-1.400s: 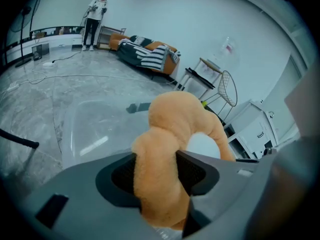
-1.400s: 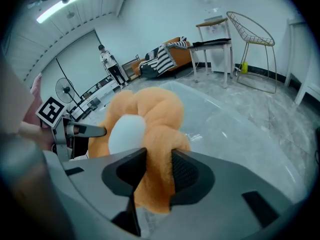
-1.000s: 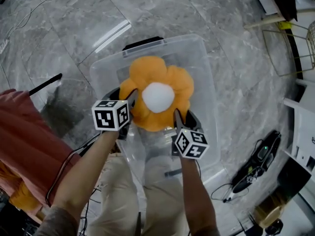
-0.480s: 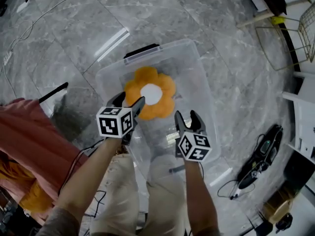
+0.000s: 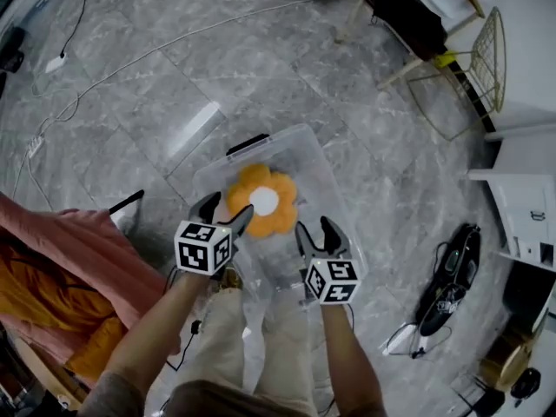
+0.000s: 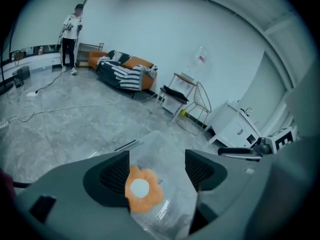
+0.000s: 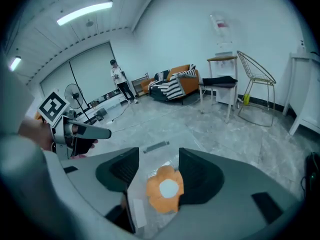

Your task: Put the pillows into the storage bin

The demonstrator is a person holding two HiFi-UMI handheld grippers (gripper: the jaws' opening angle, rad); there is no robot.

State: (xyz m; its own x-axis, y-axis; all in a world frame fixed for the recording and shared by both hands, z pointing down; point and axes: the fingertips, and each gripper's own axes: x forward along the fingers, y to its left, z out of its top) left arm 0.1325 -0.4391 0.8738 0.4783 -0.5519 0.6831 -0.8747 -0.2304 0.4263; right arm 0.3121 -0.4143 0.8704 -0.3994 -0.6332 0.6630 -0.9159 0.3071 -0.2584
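An orange flower-shaped pillow (image 5: 262, 201) with a white middle lies inside the clear plastic storage bin (image 5: 306, 150) on the floor. My left gripper (image 5: 223, 215) and right gripper (image 5: 314, 231) hang high above the bin's near end, both open with nothing between the jaws. Their jaws have just been opening, and the right ones have closed back a little. In the left gripper view the pillow (image 6: 142, 191) shows far below, past the left jaw, inside the bin (image 6: 160, 144). In the right gripper view the pillow (image 7: 166, 188) lies far below between the jaws.
A salmon-coloured cloth (image 5: 61, 268) lies on the floor to the left. A wire-frame chair (image 5: 460, 76) and white cabinet (image 5: 526, 207) stand to the right, with black gear and cables (image 5: 447, 289) nearby. A striped sofa (image 6: 122, 71) and a standing person (image 6: 70, 36) are at the far wall.
Both grippers let go of the pillow, opened and rose well above the bin. The pillow dropped into the bin and now looks much smaller below.
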